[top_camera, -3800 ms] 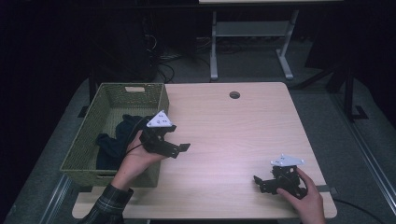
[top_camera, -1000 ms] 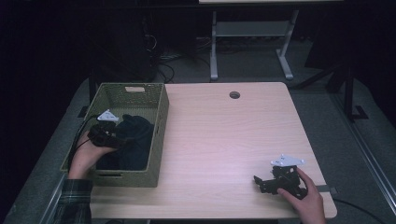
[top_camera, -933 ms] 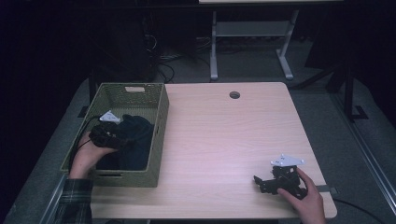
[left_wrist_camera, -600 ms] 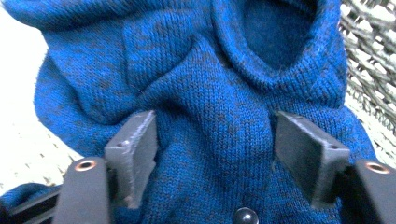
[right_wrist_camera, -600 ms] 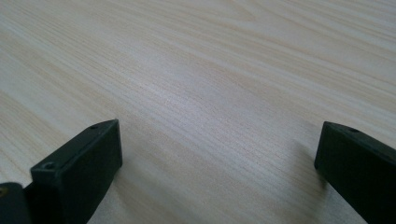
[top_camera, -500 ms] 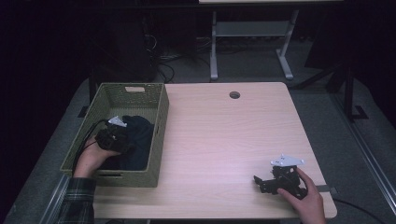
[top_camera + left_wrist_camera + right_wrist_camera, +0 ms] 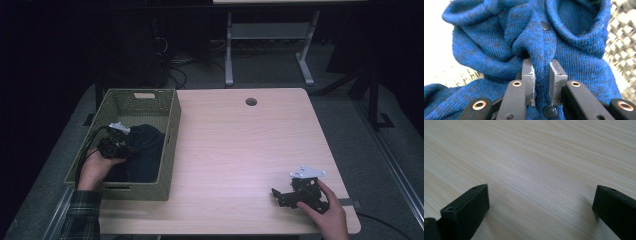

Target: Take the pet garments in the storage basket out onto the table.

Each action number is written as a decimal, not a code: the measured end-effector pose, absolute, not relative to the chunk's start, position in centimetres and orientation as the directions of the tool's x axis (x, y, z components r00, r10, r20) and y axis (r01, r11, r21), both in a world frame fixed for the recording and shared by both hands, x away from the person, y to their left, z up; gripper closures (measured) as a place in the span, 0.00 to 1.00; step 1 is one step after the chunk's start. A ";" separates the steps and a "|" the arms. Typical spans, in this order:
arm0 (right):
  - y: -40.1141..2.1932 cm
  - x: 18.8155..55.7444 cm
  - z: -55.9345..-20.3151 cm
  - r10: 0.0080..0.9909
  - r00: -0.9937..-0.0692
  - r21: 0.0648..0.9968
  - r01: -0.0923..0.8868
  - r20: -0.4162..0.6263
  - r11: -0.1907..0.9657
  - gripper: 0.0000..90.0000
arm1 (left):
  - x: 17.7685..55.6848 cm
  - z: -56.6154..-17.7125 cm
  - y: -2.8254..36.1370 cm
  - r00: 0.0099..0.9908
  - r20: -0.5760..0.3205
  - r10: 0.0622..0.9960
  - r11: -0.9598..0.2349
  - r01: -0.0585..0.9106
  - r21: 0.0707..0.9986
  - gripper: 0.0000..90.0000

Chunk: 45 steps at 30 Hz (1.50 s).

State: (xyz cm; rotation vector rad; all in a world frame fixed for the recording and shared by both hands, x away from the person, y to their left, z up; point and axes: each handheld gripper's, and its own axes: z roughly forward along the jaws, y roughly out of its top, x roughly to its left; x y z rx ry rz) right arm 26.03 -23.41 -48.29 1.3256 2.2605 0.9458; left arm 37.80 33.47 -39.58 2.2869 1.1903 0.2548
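Inside the basket (image 7: 170, 130), the left gripper (image 7: 541, 77) is pinching a fold of the blue knit garment (image 7: 499, 37).
Its fingers (image 7: 528, 75) have just been closing on the fabric; right of the basket, the right gripper (image 7: 280, 195) is resting on the table (image 7: 240, 145), fingers (image 7: 466, 207) spread wide.

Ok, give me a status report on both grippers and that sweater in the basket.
Left gripper just closed, pinching a fold of the blue knit sweater inside the green woven basket. Right gripper open, low over the bare wooden table. Nothing obstructing.

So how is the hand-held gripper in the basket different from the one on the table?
The left hand-held gripper is shut on a fold of the blue sweater inside the green basket; the right hand-held gripper stands wide open, holding nothing, over the bare wooden table. Both are black, each held in one hand.
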 end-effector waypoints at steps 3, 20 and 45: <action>-23.4 26.0 -48.3 0.866 -0.499 0.699 0.630 0.030 0.339 0.01 | 37.6 -38.7 33.9 0.574 -0.092 0.814 -0.416 0.686 0.597 0.86; -23.4 26.0 -48.3 0.866 -0.499 0.699 0.630 0.030 0.339 0.01 | 35.6 -33.9 35.4 0.551 -0.139 0.823 -0.206 0.518 0.831 0.87; -23.4 26.0 -48.3 0.866 -0.499 0.699 0.630 0.030 0.339 0.01 | 34.3 -27.3 34.5 0.605 -0.118 0.788 -0.106 0.322 0.941 0.87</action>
